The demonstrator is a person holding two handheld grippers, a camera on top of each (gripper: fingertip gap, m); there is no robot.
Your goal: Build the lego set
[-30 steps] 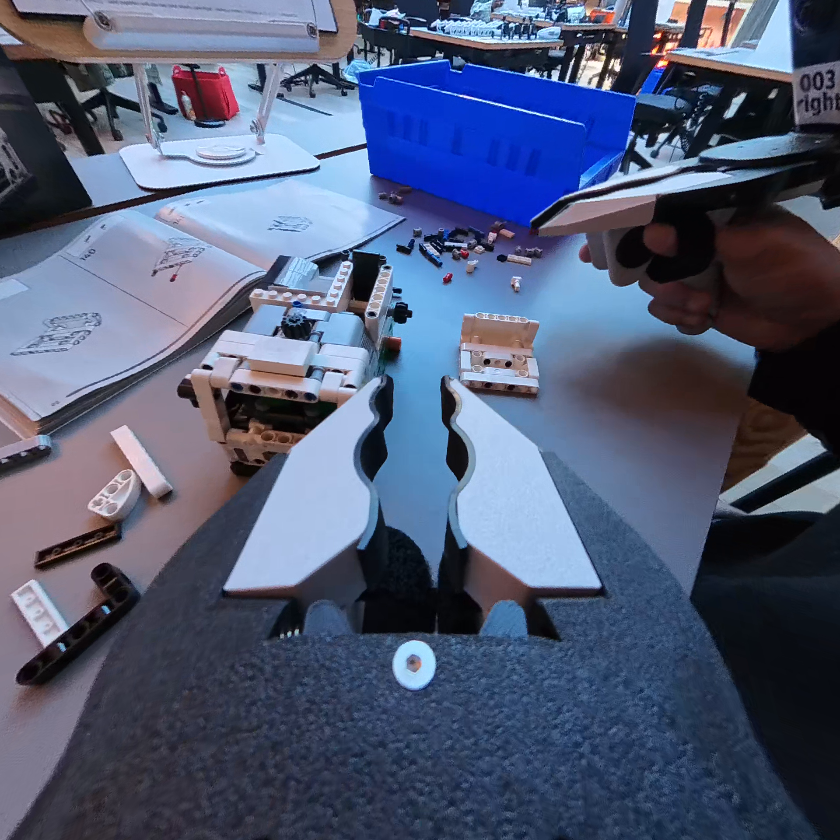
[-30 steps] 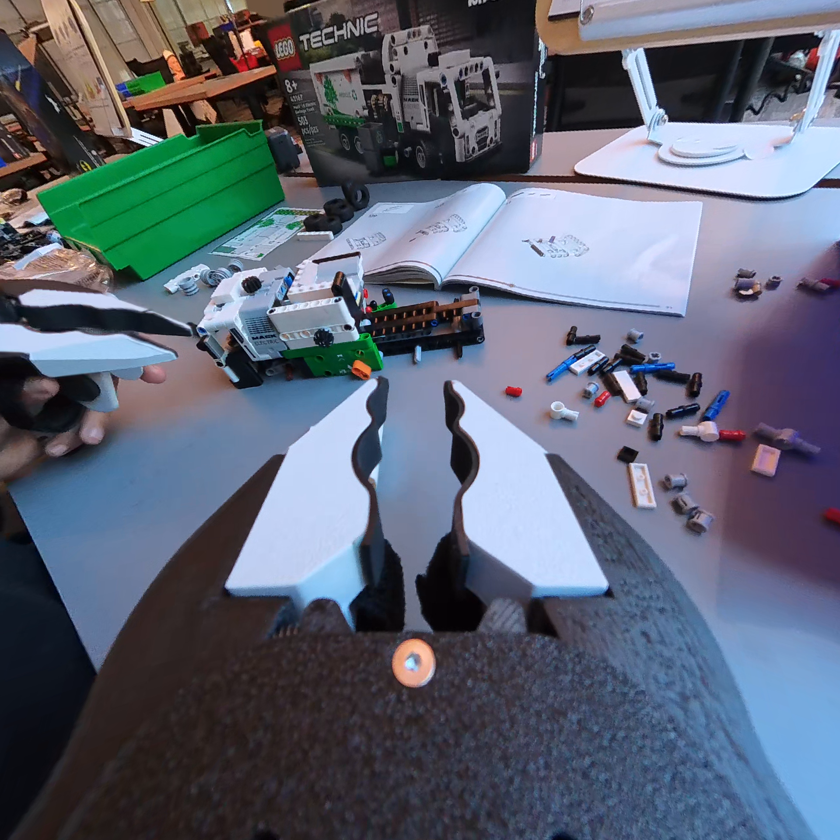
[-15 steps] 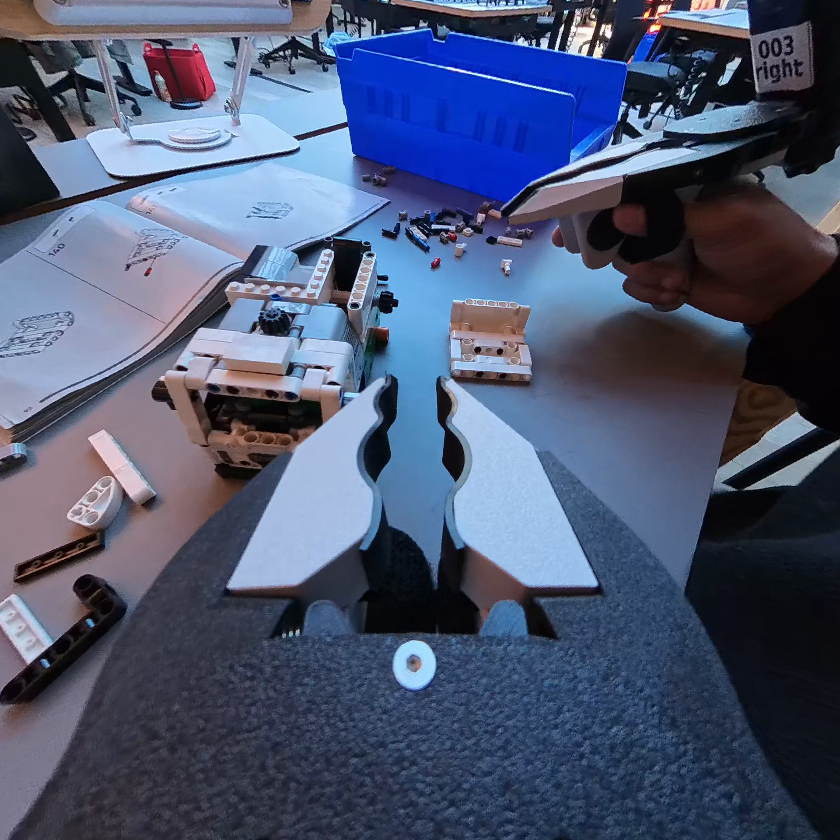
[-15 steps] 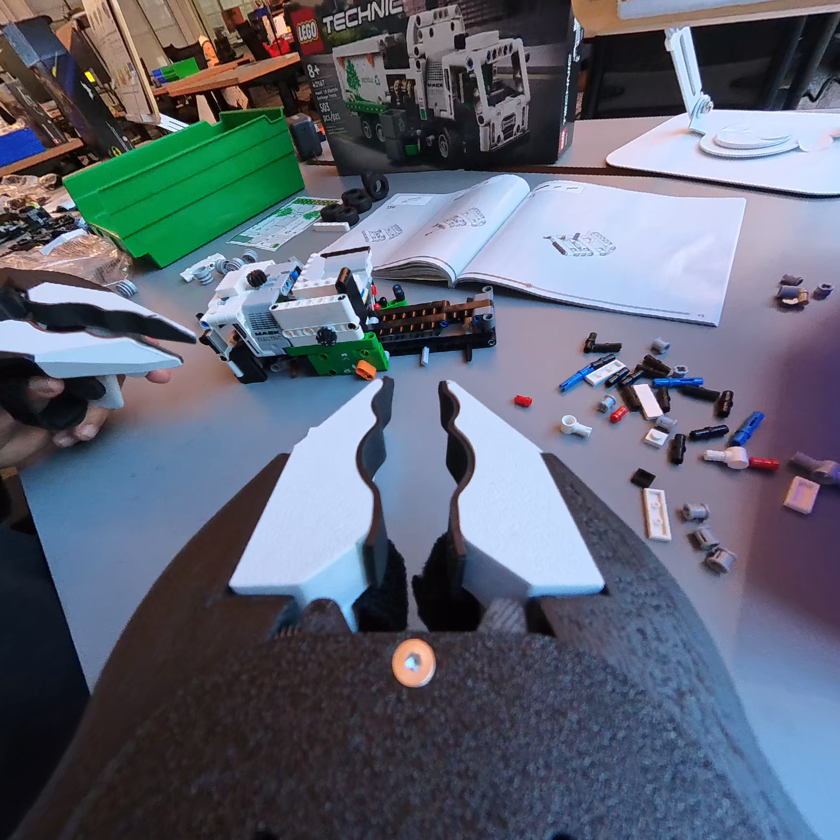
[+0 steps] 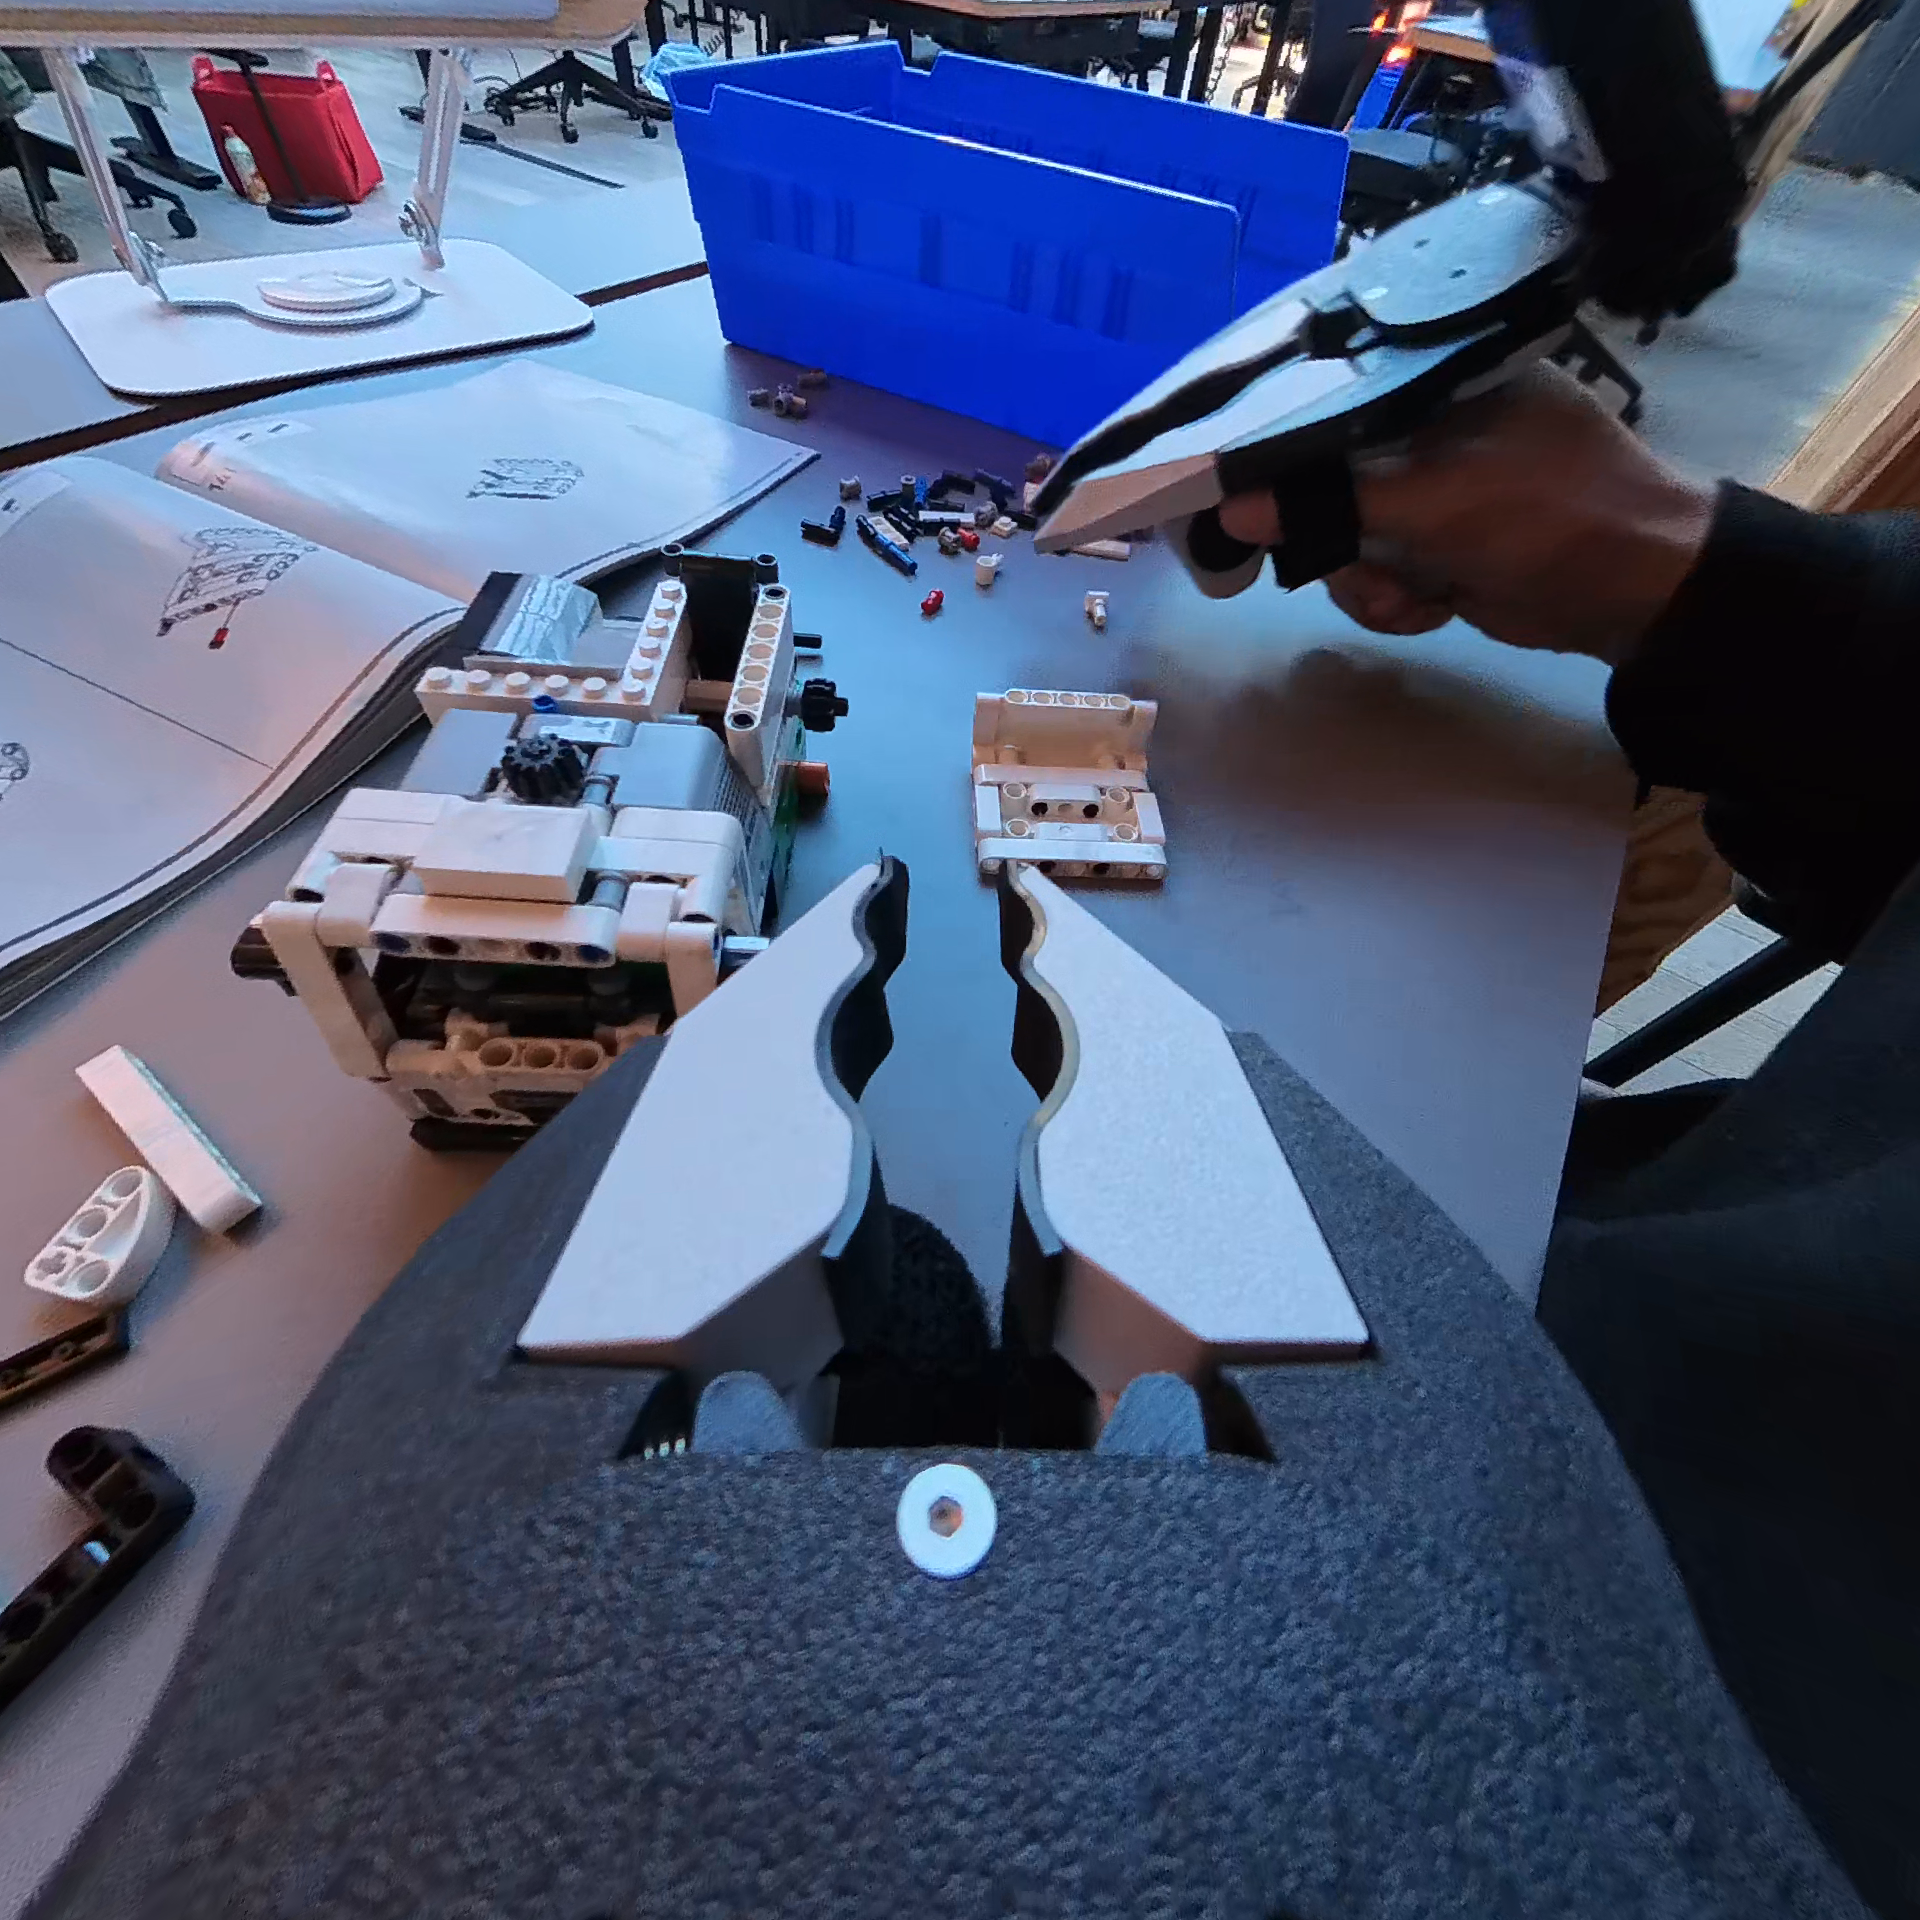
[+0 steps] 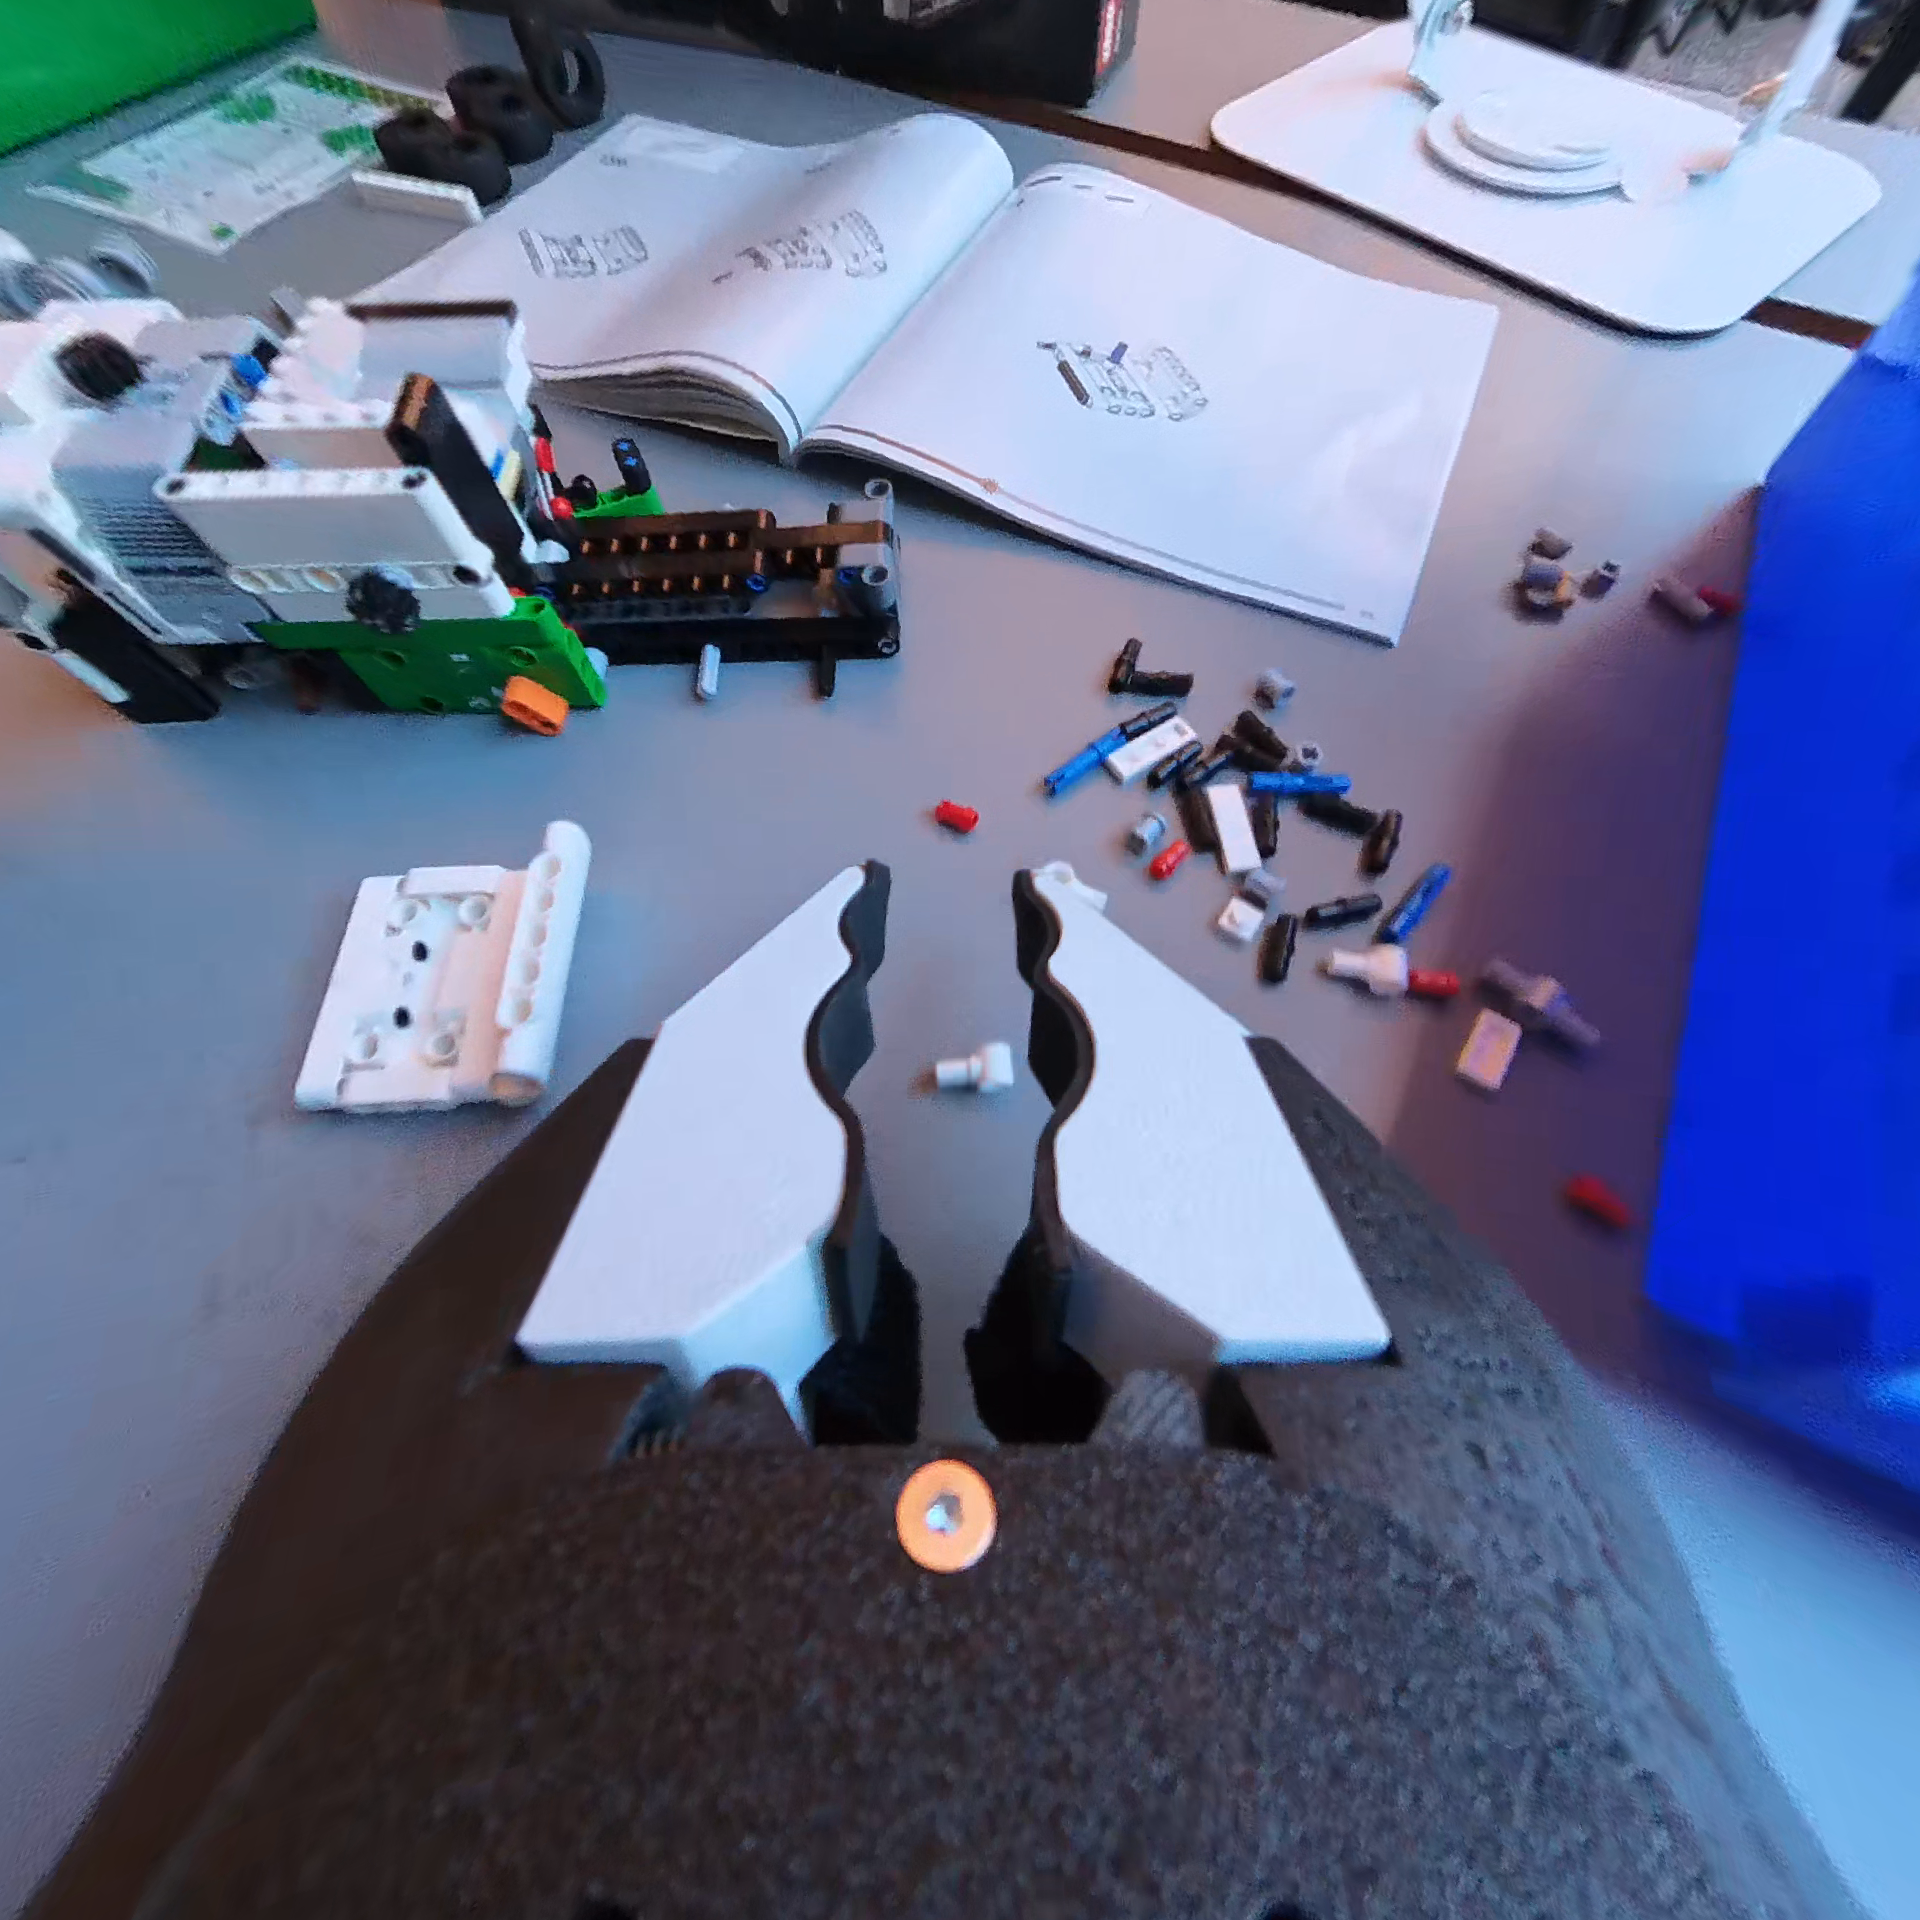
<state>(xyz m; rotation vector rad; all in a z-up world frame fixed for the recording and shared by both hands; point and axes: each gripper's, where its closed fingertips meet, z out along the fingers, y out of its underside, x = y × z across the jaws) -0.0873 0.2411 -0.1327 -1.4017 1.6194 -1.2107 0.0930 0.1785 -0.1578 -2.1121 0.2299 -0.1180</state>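
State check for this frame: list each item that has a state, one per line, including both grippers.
left gripper: open, empty, above the table
right gripper: open, empty, fingers either side of a small white pin
truck model: partly built, standing on the table
white panel assembly: lying flat, apart from the truck
instruction booklet: open, flat
blue bin: upright; contents not visible

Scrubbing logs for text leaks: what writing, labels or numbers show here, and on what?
Not quoting any writing; its carriers only.
Open instruction booklet: small page print, beside the diagrams.
Green sticker sheet: blurred.
Dark box: printed edge, cut off.
Tag on the right gripper: blurred.
Truck build: cab print, blurred.
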